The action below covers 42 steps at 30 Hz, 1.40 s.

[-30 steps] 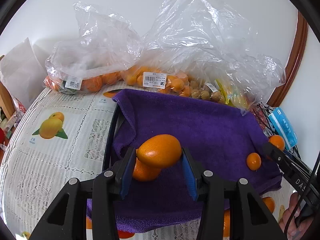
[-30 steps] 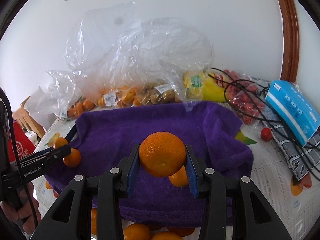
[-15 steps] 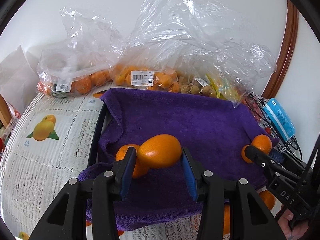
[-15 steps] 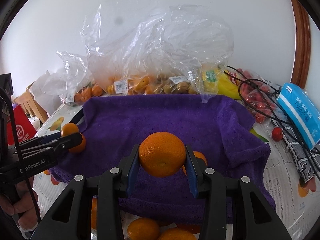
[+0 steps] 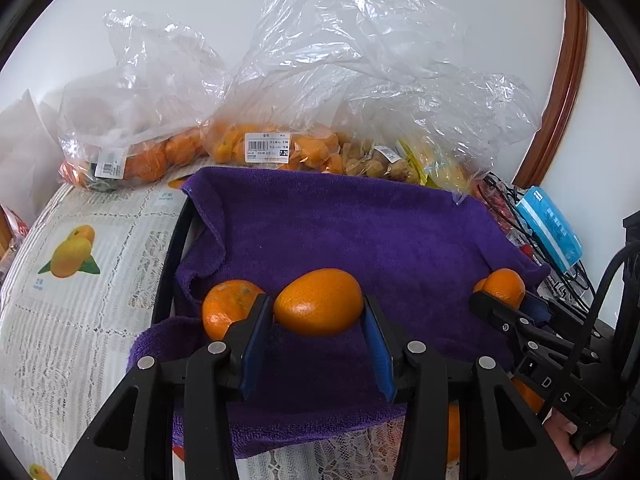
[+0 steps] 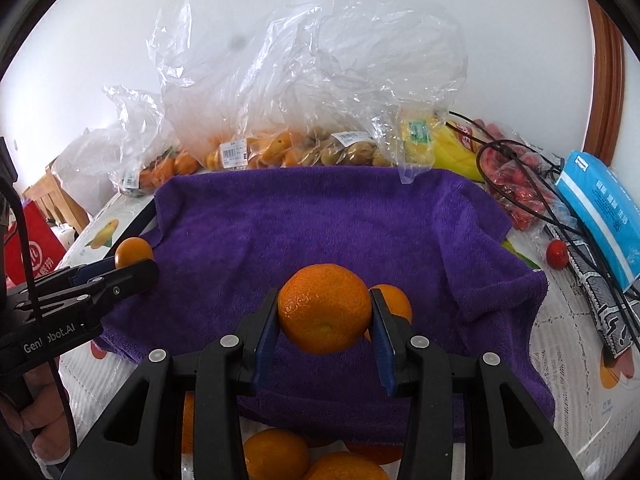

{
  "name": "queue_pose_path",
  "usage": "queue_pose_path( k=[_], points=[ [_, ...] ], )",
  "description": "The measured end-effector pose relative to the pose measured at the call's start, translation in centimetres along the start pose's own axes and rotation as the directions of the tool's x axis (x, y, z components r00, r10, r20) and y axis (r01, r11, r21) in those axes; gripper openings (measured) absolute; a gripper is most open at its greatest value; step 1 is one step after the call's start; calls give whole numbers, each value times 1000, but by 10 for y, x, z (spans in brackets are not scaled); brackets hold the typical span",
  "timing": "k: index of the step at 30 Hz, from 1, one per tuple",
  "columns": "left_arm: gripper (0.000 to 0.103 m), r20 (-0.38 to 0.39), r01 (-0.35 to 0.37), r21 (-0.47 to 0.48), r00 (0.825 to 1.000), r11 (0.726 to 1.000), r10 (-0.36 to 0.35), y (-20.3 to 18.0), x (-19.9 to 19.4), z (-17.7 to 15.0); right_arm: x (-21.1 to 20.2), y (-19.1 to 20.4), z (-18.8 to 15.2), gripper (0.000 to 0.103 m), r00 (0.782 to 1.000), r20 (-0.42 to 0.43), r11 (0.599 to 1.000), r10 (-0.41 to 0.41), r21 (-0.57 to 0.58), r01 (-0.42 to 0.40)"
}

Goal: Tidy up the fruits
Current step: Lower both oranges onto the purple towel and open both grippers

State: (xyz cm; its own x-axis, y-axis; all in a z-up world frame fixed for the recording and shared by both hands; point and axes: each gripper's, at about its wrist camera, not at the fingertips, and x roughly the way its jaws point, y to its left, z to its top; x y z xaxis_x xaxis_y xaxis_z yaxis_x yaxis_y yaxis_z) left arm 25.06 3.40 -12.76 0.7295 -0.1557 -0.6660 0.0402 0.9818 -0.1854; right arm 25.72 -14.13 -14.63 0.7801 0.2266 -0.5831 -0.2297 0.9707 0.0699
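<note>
A purple towel (image 5: 360,232) lines a black-rimmed tray (image 5: 176,248). My left gripper (image 5: 318,308) is shut on an oval orange (image 5: 319,300) just above the towel's near edge. Another orange (image 5: 226,312) lies on the towel beside the left finger. My right gripper (image 6: 325,304) is shut on a round orange (image 6: 325,308) over the towel's near edge, with a lying orange (image 6: 394,300) partly hidden behind its right finger. Each gripper shows in the other's view, at the towel's side: the right gripper (image 5: 500,300), the left gripper (image 6: 132,264).
Clear bags of oranges (image 5: 264,148) and brown fruit (image 5: 372,164) line the wall behind the tray. Bananas (image 6: 452,152), red fruit under black cables (image 6: 516,188), a blue tissue pack (image 6: 600,216) and a cherry tomato (image 6: 557,253) lie right. Loose oranges (image 6: 276,454) lie under the right gripper.
Both grippers keep their oranges. Each lying orange has slid out from behind its held orange, leftward in the left view and rightward in the right view. The right gripper came further into the left view.
</note>
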Motion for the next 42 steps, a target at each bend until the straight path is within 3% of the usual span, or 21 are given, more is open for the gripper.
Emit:
queue_pose_path(
  k=[26, 42],
  points=[
    [43, -49, 24, -20, 998, 1000, -25, 1, 14, -4, -7, 8, -1, 43, 998, 57, 998, -22, -53, 25],
    [44, -65, 26, -27, 997, 999, -28, 1, 17, -2, -10, 3, -1, 44, 996, 84, 999, -38, -28, 40]
  ],
)
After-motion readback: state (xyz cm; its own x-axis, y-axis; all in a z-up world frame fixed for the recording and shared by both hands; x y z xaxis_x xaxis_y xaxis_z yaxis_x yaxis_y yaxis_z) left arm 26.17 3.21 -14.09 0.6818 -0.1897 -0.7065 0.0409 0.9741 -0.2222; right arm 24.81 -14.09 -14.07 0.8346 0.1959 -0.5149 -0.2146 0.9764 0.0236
